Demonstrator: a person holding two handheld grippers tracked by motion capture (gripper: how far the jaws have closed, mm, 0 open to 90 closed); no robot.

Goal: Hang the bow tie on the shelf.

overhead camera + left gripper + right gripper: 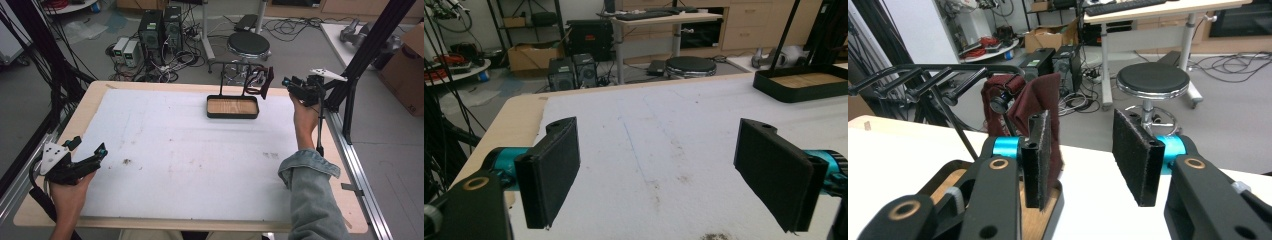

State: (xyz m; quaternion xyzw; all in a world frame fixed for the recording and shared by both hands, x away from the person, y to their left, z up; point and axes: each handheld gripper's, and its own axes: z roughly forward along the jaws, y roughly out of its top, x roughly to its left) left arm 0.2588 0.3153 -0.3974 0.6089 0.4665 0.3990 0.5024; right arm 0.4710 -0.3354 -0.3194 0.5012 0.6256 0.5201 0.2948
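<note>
A black rack [235, 67] rises from a black tray with a wooden floor [232, 116] at the far middle of the table. A dark red cloth [263, 81] hangs from the rack's right end. My right gripper [286, 82] hovers just right of that cloth, open, with nothing between its pads. In the right gripper view the cloth [1035, 102] hangs behind the left pad of the right gripper [1093, 155]. My left gripper [89, 145] rests open near the table's front left corner. In the left gripper view the left gripper [663, 165] frames only bare mat.
A white mat [175, 150] covers most of the wooden table. A black frame post [370, 45] stands at the right edge, close to my right hand. Beyond the far edge are a round stool [248, 44], computer towers [160, 30] and cables. A cardboard box [407, 65] sits far right.
</note>
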